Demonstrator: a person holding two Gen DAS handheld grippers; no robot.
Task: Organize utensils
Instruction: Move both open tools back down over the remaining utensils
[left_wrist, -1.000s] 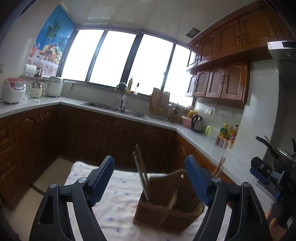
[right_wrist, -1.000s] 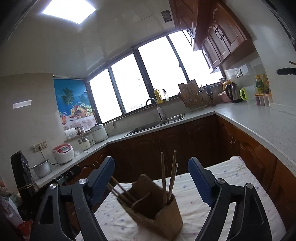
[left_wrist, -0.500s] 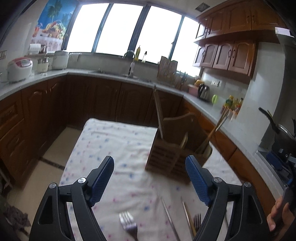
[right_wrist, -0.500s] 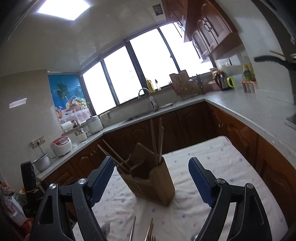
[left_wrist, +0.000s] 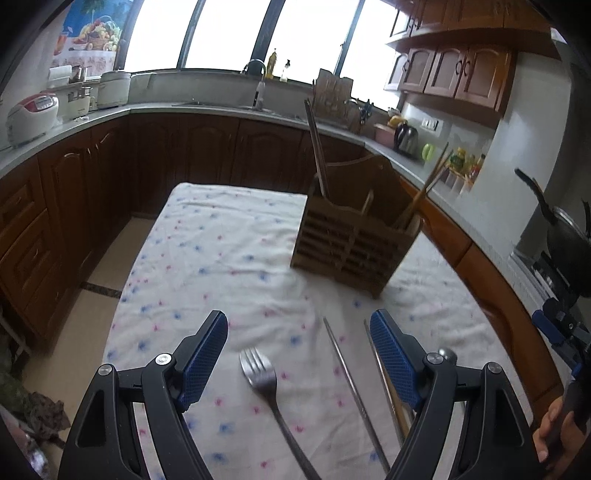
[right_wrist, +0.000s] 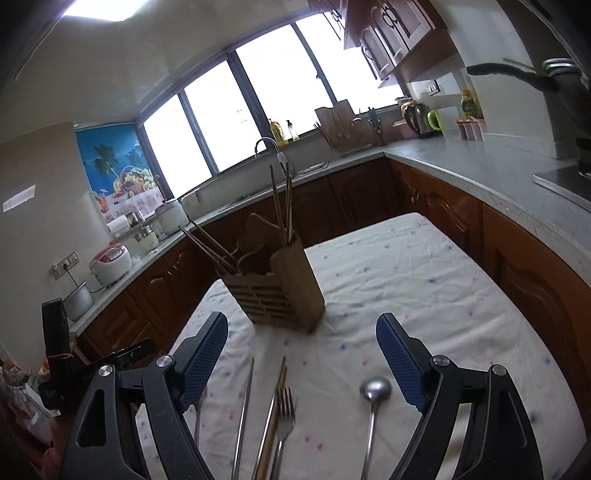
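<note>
While we look down over the kitchen, we see a table under a white tablecloth (left_wrist: 229, 236) dotted with pink and blue, ringed by dark wooden cabinets (left_wrist: 92, 177) and a grey countertop (right_wrist: 480, 173). On the cloth stands a slatted wooden utensil holder (left_wrist: 351, 247), upright, with several chopsticks (right_wrist: 280, 206) leaning out of its compartments.

Nearer to us, loose cutlery lies flat on the cloth, well short of the holder. Our left gripper (left_wrist: 299, 354) has its blue-padded jaws spread wide with nothing pressed between them; a fork (left_wrist: 264, 380) lies in the gap below them, tines pointing toward the holder, and a metal chopstick (left_wrist: 351, 384) lies just right of it, closer to the right jaw. Our right gripper (right_wrist: 303, 358) is likewise wide apart and grips nothing. Beneath its gap we see a second fork (right_wrist: 286, 410) beside a brownish chopstick (right_wrist: 273, 413), and a small spoon (right_wrist: 375, 391) lying near the right jaw.
</note>
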